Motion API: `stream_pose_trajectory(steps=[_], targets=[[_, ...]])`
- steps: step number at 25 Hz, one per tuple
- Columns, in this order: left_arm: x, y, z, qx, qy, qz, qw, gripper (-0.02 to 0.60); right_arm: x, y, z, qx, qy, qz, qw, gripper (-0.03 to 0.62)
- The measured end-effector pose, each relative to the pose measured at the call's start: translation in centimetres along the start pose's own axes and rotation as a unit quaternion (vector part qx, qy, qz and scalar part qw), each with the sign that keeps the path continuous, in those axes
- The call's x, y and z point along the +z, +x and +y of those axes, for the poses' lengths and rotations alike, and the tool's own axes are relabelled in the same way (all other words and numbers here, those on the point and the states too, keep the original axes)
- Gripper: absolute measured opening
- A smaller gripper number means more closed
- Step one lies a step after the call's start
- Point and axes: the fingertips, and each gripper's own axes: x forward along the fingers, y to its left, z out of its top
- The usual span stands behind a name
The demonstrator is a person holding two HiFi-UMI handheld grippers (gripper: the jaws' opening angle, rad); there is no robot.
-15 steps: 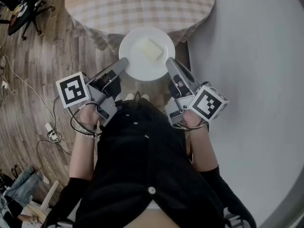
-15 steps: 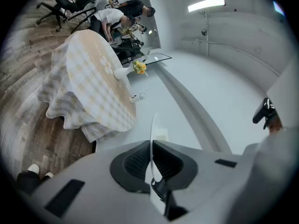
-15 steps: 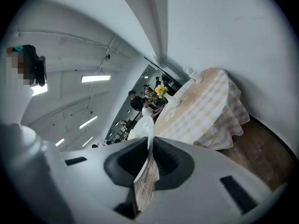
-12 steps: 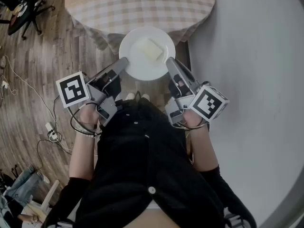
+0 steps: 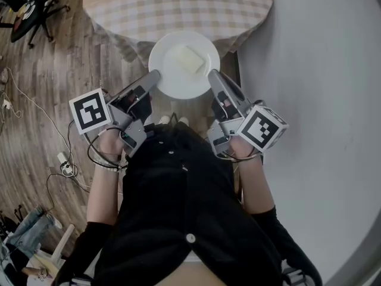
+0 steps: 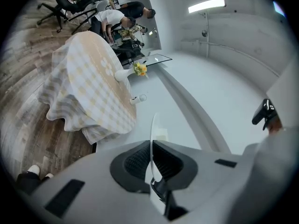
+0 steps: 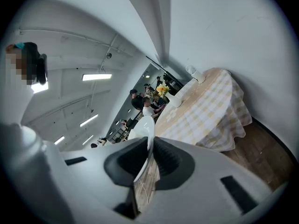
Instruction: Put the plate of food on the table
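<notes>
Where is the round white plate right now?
Head view, upper centre: the round white plate is held between the left gripper on its left rim and the right gripper on its right rim, by the near edge of the check-clothed table.

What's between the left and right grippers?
The plate, carrying a pale food block, rim clamped by left gripper and right gripper, in the head view.

The round white plate (image 5: pixel 169 79) is hanging level at the near edge of the table (image 5: pixel 178 5), which is wearing a beige checked cloth. 1 pale squarish piece of food (image 5: pixel 189 59) is lying on it. The left tool (image 5: pixel 153 76) and right tool (image 5: pixel 211 76) are pinching opposite rims.
</notes>
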Motion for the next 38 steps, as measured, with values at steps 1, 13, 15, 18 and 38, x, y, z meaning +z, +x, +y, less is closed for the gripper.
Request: stream_pose_trajectory(steps=[1, 13, 15, 18, 38], targets=[[0.2, 0.0, 0.1, -0.001, 0.0, 0.0, 1.0, 0.008, 0.1, 0.2, 0.1, 0.002, -0.002, 0.0, 1.0, 0.017], [1.9, -0.5, 0.4, -0.006, 0.004, 0.003, 1.0, 0.008, 0.2, 2.1, 1.2, 0.006, -0.009, -0.002, 1.0, 0.017], [2.2, -0.6, 0.5, -0.008, 0.004, 0.003, 1.0, 0.009, 0.2, 2.4, 1.3, 0.004, -0.008, -0.002, 1.0, 0.017], [2.6, -0.7, 0.7, -0.009, 0.005, 0.004, 0.9999, 0.008, 0.2, 2.8, 1.3, 0.003, -0.01, -0.003, 1.0, 0.017], [4.0, -2.6, 1.9, -0.025, 0.002, 0.022, 0.9994, 0.008, -1.4, 4.3, 2.8, -0.018, -0.009, -0.025, 0.999, 0.017]])
